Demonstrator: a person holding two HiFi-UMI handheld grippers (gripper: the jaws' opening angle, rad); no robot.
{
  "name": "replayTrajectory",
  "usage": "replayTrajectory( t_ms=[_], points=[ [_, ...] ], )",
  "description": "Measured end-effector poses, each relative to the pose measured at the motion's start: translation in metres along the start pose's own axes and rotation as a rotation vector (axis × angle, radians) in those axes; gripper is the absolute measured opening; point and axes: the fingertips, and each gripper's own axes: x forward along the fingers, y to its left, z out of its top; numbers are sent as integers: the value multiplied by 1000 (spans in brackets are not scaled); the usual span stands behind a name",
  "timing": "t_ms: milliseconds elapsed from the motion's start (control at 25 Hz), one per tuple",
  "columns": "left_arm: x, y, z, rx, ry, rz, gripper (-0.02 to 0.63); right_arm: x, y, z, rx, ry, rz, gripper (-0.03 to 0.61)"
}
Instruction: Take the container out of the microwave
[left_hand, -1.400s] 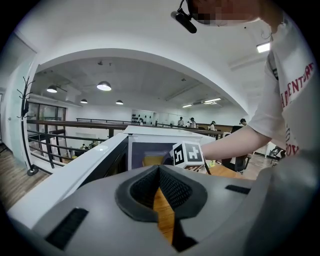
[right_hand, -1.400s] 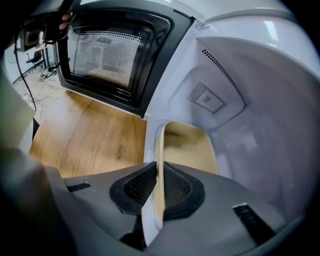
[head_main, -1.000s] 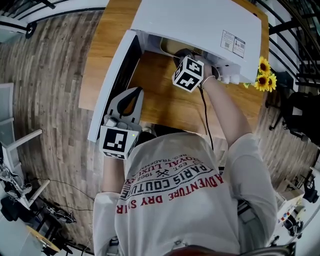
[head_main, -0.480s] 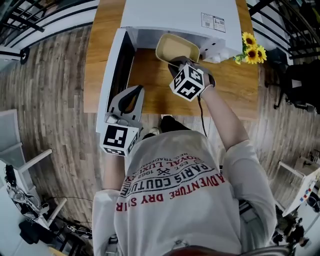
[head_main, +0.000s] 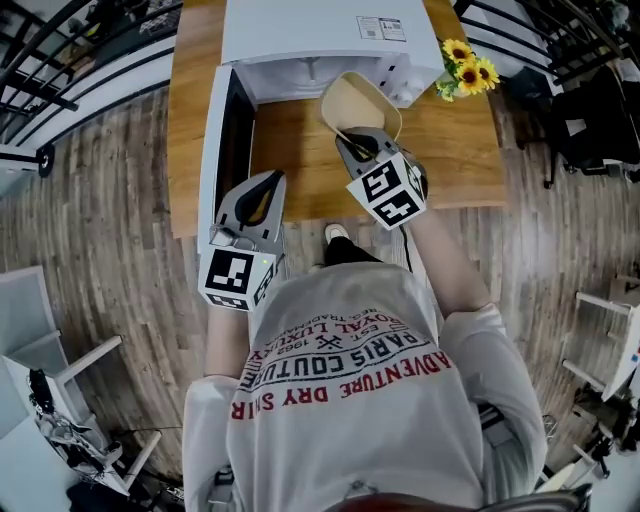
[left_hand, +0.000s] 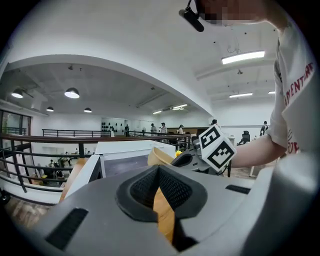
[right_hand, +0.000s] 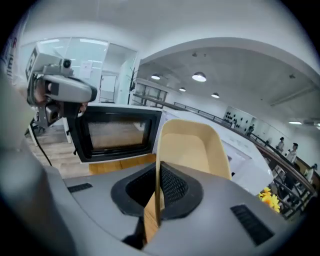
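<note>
The container (head_main: 365, 100) had come out of the microwave (head_main: 310, 35), the right gripper (head_main: 350, 140) jaws clamped on its near rim and the left gripper (head_main: 262, 186) jaws together, so it needed holding level.

**Left claw shut, microwave dead ahead**

The left gripper (left_hand: 158, 169) has its jaws together with nothing between them. Straight ahead stands the white microwave (left_hand: 131, 148), its door (left_hand: 84, 176) open ahead-left. Ahead-right, the right gripper (left_hand: 176, 161) meets a tilted beige container (left_hand: 158, 157).

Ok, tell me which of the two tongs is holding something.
The right tongs: they pinch the rim of the beige container, held out in front of the open microwave. The left tongs are closed on nothing.
</note>
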Motion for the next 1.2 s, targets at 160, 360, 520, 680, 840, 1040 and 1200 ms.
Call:
replayTrajectory(
  t_ms=[160, 360, 520, 680, 840, 1040, 1200],
  points=[
    [-6, 0, 12, 21, -28, -3, 14, -40, -8, 23, 62, -122, -92, 31],
    [-4, 3, 28, 29, -67, -9, 14, -79, -21, 36, 135, -235, -180, 31],
    [-2, 5, 38, 31, -92, -12, 14, -104, -29, 38, 201, -315, -219, 31],
    [4, 9, 47, 29, -114, -7, 14, -119, -38, 42, 237, -378, -253, 31],
    [9, 11, 56, 36, -130, 0, 14, -131, -47, 48, 240, -434, -312, 30],
    [13, 13, 62, 45, -140, 8, 14, -135, -53, 54, 243, -456, -331, 29],
    [15, 14, 65, 49, -142, 15, 14, -131, -55, 54, 250, -455, -315, 29]
  ],
)
